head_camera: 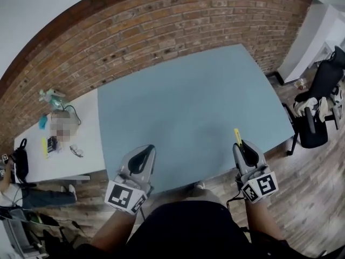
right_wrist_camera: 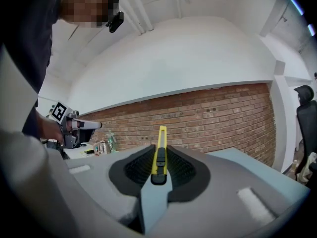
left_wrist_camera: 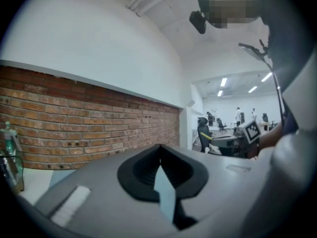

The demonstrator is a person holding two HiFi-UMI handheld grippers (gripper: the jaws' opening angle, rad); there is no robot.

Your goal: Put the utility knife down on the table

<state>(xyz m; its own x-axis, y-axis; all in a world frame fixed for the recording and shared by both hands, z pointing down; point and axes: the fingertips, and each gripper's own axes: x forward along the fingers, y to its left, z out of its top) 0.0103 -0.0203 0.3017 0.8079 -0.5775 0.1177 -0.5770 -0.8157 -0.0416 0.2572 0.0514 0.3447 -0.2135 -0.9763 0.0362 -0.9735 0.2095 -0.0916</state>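
A yellow utility knife (head_camera: 237,136) stands up between the pads of my right gripper (head_camera: 243,144), which is shut on it above the near right edge of the blue-grey table (head_camera: 188,101). In the right gripper view the knife (right_wrist_camera: 161,135) runs straight ahead out of the right gripper (right_wrist_camera: 159,150), with its black slider showing. My left gripper (head_camera: 144,149) hovers over the table's near left part. Its pads meet at the tips and hold nothing, which the left gripper view shows too (left_wrist_camera: 159,148). Both grippers point roughly level toward the brick wall.
A brick wall (head_camera: 161,31) runs behind the table. To the left stands a white table (head_camera: 81,155) with bottles and small items, and a seated person (head_camera: 13,190) is beside it. A black office chair (head_camera: 318,112) stands on the wood floor at the right.
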